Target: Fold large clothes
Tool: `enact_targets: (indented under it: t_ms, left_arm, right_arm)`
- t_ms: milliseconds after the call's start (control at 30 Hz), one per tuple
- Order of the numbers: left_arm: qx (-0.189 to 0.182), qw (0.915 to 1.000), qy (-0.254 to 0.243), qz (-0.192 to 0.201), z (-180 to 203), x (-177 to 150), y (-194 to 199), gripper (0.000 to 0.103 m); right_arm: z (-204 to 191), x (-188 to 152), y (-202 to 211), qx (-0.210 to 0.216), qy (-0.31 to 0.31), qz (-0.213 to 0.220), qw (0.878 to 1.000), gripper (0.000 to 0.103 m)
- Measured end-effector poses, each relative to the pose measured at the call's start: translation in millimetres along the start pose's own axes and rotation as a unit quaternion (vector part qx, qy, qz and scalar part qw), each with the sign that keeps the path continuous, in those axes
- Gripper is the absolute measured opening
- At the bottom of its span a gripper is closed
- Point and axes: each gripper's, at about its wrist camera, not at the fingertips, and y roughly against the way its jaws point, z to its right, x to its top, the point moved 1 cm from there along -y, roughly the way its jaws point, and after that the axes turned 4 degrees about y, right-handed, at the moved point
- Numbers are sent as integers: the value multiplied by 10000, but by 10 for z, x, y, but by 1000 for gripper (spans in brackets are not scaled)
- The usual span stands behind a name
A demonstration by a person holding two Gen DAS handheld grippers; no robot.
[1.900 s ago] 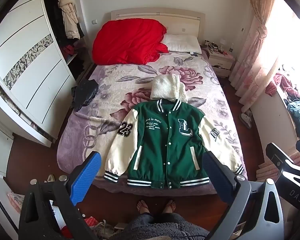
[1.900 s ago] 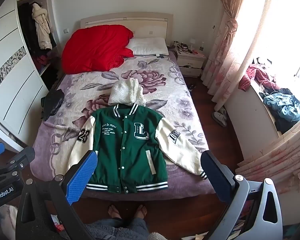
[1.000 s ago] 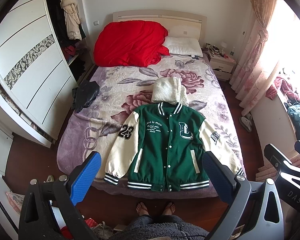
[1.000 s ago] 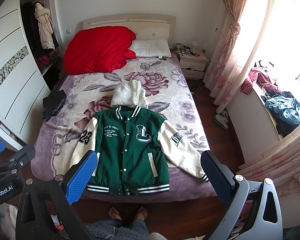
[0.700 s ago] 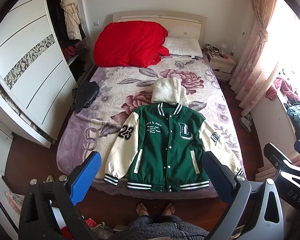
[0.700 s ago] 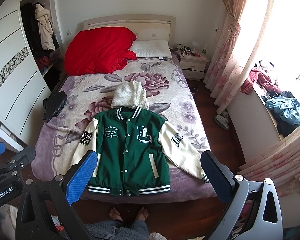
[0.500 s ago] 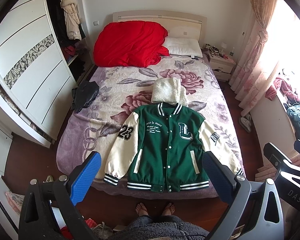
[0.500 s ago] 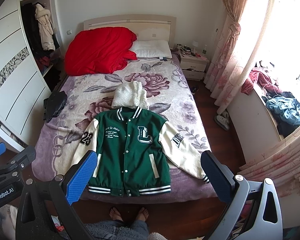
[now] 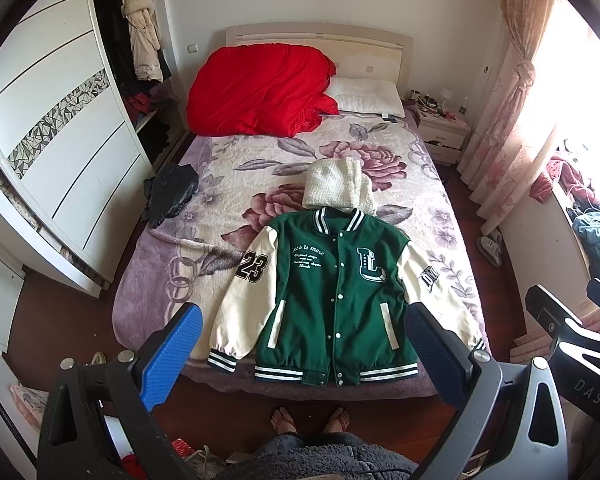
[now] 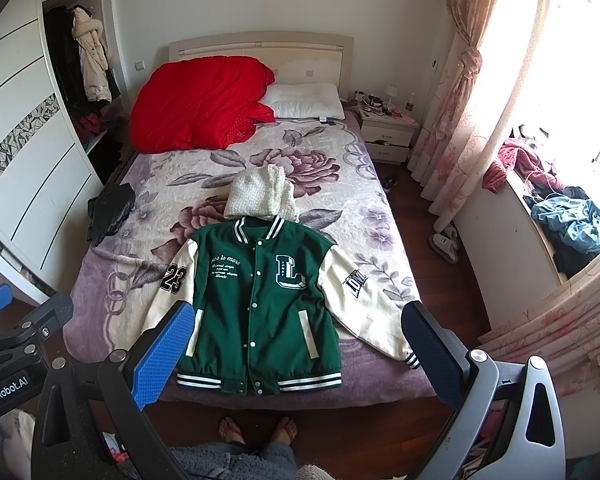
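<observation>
A green varsity jacket (image 9: 336, 284) with cream sleeves lies flat and face up at the foot of the bed, buttoned, sleeves spread out; it also shows in the right wrist view (image 10: 260, 300). My left gripper (image 9: 300, 348) is open and empty, held high above the floor in front of the bed. My right gripper (image 10: 296, 352) is open and empty at about the same height. Each gripper shows at the edge of the other's view. A folded white knit garment (image 9: 338, 192) lies just beyond the jacket's collar.
The bed (image 9: 204, 248) has a floral blanket, a red quilt (image 9: 260, 88), a pillow (image 9: 366, 94) and a dark garment (image 9: 172, 194) at its left edge. A white wardrobe (image 9: 68, 152) stands left, a nightstand (image 9: 440, 124) and curtains right. My feet (image 9: 312, 420) stand at the bed's foot.
Both grippers have drifted slightly, so the jacket sits a little higher in both views. The jacket has not moved and both grippers stay open.
</observation>
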Motion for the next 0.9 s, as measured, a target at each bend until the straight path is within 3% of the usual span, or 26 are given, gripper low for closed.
enact_targets:
  t_ms: [900]
  left_arm:
    - [-10,10000,8,44,-15,-13,26,103]
  right_arm:
    - [-43,31,38,-19,18,38,10000,103]
